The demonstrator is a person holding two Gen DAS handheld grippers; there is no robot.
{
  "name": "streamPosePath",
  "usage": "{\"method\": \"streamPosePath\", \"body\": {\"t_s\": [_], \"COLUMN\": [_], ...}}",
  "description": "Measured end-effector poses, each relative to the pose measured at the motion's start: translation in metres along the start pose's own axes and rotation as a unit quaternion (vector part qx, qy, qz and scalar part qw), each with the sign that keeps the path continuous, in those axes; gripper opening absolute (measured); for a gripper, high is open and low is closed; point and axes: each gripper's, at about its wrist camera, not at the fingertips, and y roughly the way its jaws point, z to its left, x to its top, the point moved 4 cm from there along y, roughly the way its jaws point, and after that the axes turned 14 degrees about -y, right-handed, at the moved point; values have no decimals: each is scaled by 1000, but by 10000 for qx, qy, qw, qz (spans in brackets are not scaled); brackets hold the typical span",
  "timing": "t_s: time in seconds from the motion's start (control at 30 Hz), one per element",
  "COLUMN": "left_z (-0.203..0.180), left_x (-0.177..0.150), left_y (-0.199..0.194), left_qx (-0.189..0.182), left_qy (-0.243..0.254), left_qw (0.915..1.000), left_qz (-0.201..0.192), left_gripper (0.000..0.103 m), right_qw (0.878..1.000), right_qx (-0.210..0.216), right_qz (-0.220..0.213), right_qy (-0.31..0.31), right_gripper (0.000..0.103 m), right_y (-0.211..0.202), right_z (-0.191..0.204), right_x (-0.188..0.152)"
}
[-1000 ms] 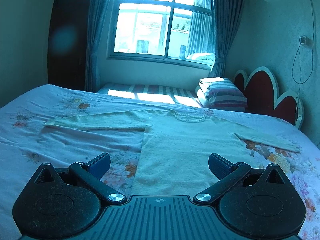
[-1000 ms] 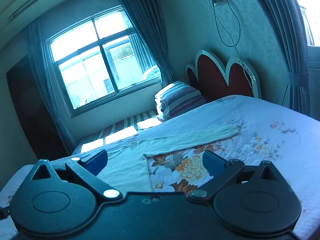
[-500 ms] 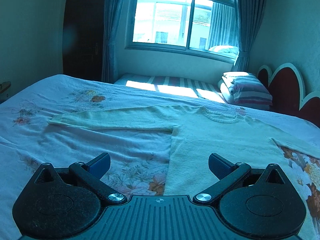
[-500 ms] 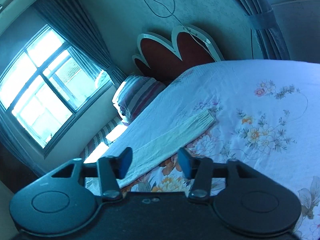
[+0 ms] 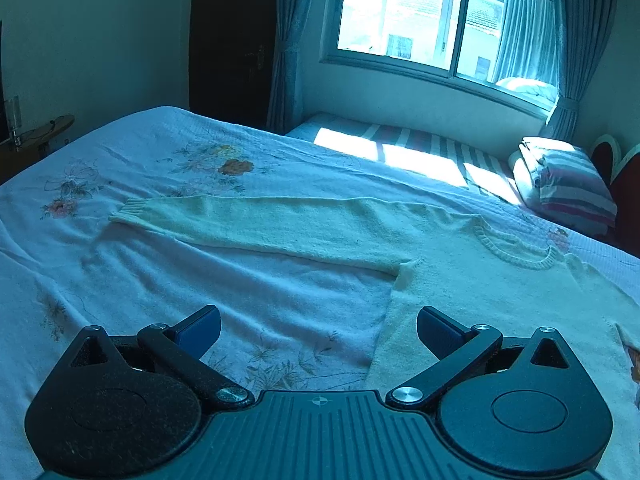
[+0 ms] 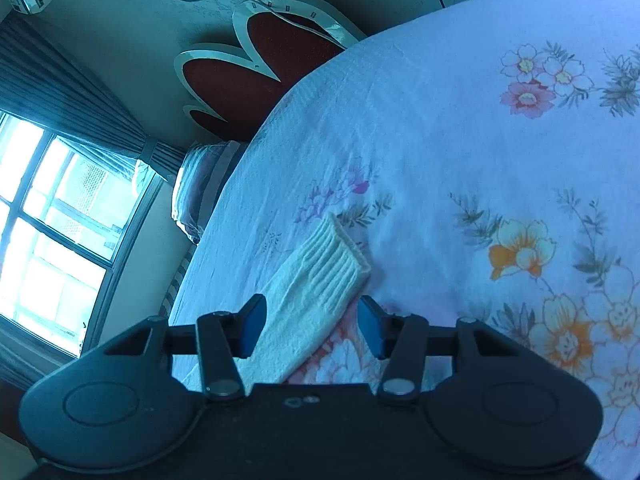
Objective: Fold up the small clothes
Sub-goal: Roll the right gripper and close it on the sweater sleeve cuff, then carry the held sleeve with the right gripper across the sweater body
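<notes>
Item: cream knit sweater (image 5: pixel 472 280), laid flat and face up on a floral bedspread (image 5: pixel 248 312), ribbed collar (image 5: pixel 516 248) toward the window side, both sleeves extended outward.

Left sleeve (image 5: pixel 256 224): runs straight across the left wrist view, ribbed cuff (image 5: pixel 128 210) at its far-left end, lying flat on the spread.

Right sleeve (image 6: pixel 316 300): seen in the right wrist view, ribbed cuff (image 6: pixel 340 264) flat on the spread, its open end pointing away from the camera.

Left gripper (image 5: pixel 318 326): tilted downward over the bed, jaws spread wide and holding nothing. The sweater's side edge runs between the two fingers; the right-hand finger (image 5: pixel 436 326) is over the sweater body, the left-hand finger over bare bedspread. Contact with the fabric cannot be told.

Right gripper (image 6: pixel 312 330): strongly rolled, so the room appears tilted; pointed downward at the right sleeve. Jaws about half spread, having just closed in from wide and eased slightly apart. The sleeve passes between the blue pads (image 6: pixel 252 330), just short of the cuff; the pads stand off its edges and do not press it.

Surroundings: red scalloped headboard (image 6: pixel 256 76), folded striped bedding (image 5: pixel 568 184), curtained window (image 5: pixel 436 12).
</notes>
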Motion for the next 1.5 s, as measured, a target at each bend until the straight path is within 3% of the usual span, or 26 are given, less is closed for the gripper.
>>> {"method": "streamPosePath", "body": {"t_s": [0.3, 0.4, 0.5, 0.57, 0.7, 0.9, 1.07, 1.1, 1.17, 1.27, 1.4, 1.5], "left_z": [-24, -22, -16, -12, -7, -6, 2, 5, 8, 12, 22, 33], "left_x": [-4, 0, 4, 5, 8, 23, 27, 27, 27, 26, 24, 23], "left_y": [4, 5, 9, 16, 29, 30, 23, 23, 22, 16, 14, 23], "left_qx": [44, 27, -14, -7, -63, -114, 8, 52, 113, 113, 139, 131], "left_qy": [36, 55, 102, 101, 130, 88, 61, 36, -44, -130, 9, 80], "left_qw": [9999, 9999, 9999, 9999, 9995, 9998, 10000, 10000, 9999, 9999, 9999, 9999], "left_qz": [102, 128, 76, 133, 293, 154, 42, 46, 55, 18, -48, 4], "left_gripper": [103, 103, 103, 103, 103, 103, 103, 103, 103, 103, 103, 103], "right_qw": [9997, 9998, 9999, 9990, 9986, 9956, 9935, 9946, 9978, 9995, 9998, 9983], "right_qx": [249, 164, 108, 319, 477, 536, 588, 548, 339, 86, -111, 22], "right_qz": [6, 36, -7, 157, 159, -205, -491, -425, -187, -32, -14, -103], "right_qy": [-10, -85, -14, 260, 158, 741, 843, 777, 531, 302, -135, -578], "right_gripper": [35, 25, 32, 36, 48, 39, 41, 39, 22, 7, 6, 6], "right_y": [18, 22, 9, 4, 3, 21, 12, 14, 20, 27, 30, 25], "right_z": [1, -1, -7, -7, 10, -2, -16, -17, -18, -15, 9, 48], "right_x": [1, 6, 8, -3, -23, -2, 15, 16, 16, 15, 21, 24]}}
